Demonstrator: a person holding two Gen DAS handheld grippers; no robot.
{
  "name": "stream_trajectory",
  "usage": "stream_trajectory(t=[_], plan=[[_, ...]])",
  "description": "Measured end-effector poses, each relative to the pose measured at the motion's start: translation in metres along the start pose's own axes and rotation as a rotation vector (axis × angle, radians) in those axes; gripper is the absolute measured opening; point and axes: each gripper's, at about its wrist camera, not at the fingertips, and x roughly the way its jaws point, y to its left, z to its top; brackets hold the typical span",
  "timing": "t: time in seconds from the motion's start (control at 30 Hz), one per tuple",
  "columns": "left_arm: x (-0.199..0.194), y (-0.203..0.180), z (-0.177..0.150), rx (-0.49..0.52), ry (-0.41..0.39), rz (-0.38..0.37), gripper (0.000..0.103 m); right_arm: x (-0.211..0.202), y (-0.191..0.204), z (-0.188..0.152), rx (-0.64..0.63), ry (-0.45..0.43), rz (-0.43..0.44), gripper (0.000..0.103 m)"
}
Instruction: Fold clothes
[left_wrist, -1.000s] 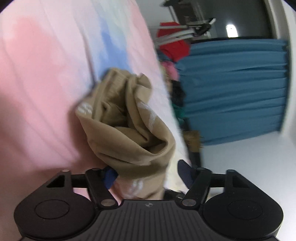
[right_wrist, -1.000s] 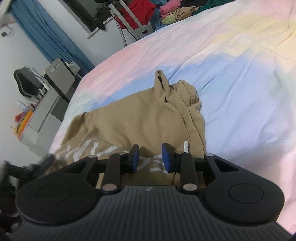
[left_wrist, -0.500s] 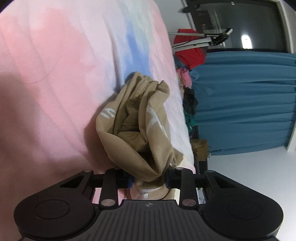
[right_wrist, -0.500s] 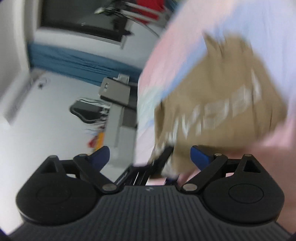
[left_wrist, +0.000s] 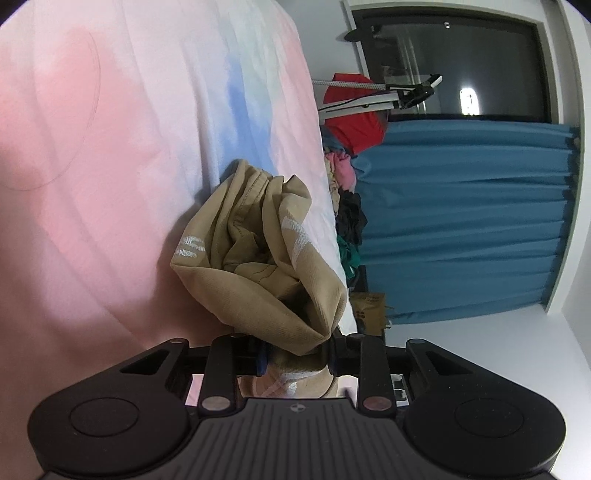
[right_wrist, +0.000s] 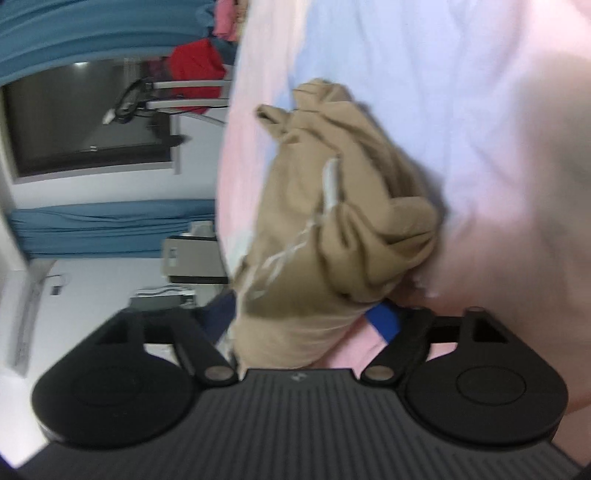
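Note:
A tan garment with white lettering (left_wrist: 258, 266) hangs bunched over the pastel pink-and-blue bedsheet (left_wrist: 92, 147). My left gripper (left_wrist: 295, 356) is shut on a fold of its fabric. In the right wrist view the same tan garment (right_wrist: 332, 229), with a white drawstring, sits between the fingers of my right gripper (right_wrist: 306, 317). That gripper stands open, its blue pads (right_wrist: 384, 319) wide apart on either side of the cloth.
A heap of other clothes (left_wrist: 343, 192) lies at the bed's far edge. Beyond are a red garment on a rack (left_wrist: 354, 122), a blue curtain (left_wrist: 461, 221), a dark window (left_wrist: 443, 66) and a grey cabinet (right_wrist: 192, 258).
My left gripper closed on the garment and lifted it. My right gripper opened wide and swung round; the garment now hangs bunched between its fingers.

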Motion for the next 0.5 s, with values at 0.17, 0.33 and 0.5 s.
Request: stream_trajectory(t=[0.17,0.33,0.5], plan=[[0.003,-0.006,0.001,0.011,-0.004,0.021,0.030,0.005,0.000,0.002,-0.032,-0.012,-0.050,0.062],[-0.021,-0.021,-0.003,0.071,-0.053,0.014,0.030,-0.005,0.024,0.002,-0.119,-0.025,-0.001,0.043],[-0.051,-0.045,-0.017,0.139,-0.057,0.002,0.030,-0.024,0.046,-0.001,-0.175,-0.039,0.051,0.039]])
